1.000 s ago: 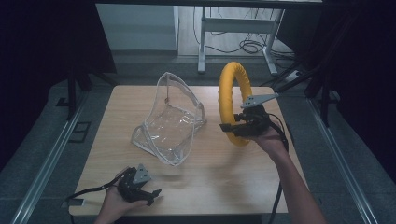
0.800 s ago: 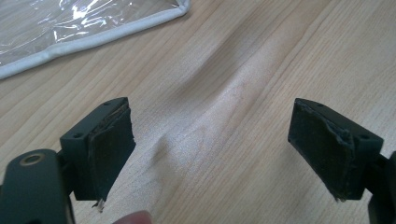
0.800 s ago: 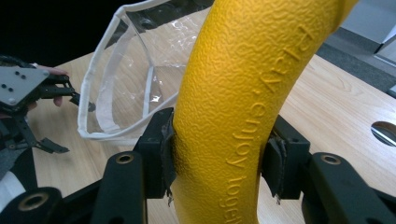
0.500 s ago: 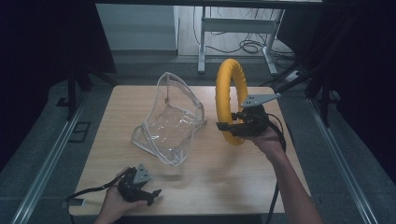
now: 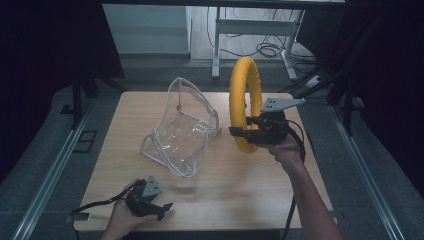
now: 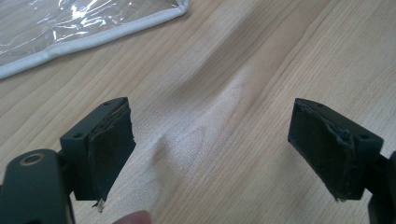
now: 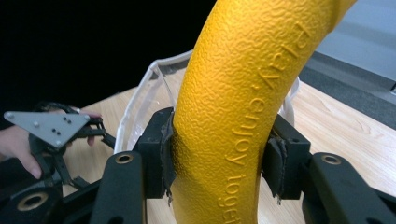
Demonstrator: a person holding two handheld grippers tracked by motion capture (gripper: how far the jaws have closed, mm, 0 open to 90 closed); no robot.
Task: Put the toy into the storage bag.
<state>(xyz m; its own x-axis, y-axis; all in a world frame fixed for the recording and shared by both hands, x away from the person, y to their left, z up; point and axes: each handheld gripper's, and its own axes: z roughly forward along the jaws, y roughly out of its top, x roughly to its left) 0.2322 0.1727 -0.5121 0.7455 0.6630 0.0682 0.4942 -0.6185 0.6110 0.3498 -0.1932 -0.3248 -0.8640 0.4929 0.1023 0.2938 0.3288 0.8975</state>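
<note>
Our right gripper [image 5: 239,134] had its fingers clamped on the yellow ring [image 5: 244,102], upright right of the clear bag [image 5: 181,129]. We feared it might pivot (one low grip). Left gripper [image 5: 162,210] rested gaping, empty, near desk [image 5: 250,185] edge.

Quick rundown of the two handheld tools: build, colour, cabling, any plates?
Both are black two-jaw units. The left tool has blocky jaws with worn, frayed dark pads, brass-coloured pivot rivets and a black cable trailing off. The right tool matches, with a grey three-cornered plate drilled with small holes on top. Forearms are bare, with no sleeves in view.
</note>
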